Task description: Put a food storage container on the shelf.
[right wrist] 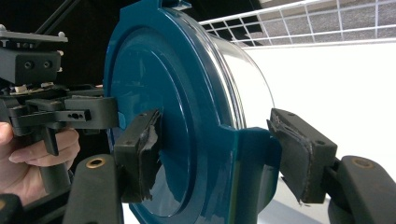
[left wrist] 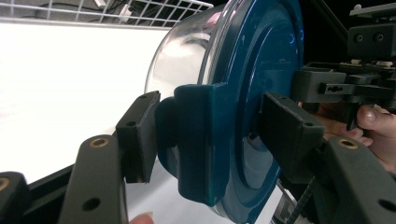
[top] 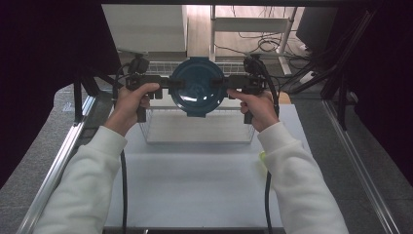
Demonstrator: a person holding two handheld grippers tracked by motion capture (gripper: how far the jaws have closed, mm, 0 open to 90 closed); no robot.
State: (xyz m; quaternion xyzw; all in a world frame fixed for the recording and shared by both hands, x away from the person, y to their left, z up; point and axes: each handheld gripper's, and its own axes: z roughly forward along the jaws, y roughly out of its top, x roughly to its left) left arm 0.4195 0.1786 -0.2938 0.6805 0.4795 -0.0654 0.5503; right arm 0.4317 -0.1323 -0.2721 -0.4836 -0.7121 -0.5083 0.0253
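High view: two white sleeves came up from the bottom of the frame. The left gripper and right gripper held one round container in the air at upper center, each pinching a side tab. Left gripper view showed its jaws pressed onto the teal latch tab of the blue lid on the clear bowl. Right gripper view showed the same on the opposite tab. Beyond and below sat one clear bin on the white table, then one wire rack. Judged mid-way: lifted, lid on, not yet set down. Count: two grippers, one container, two tabs gripped.
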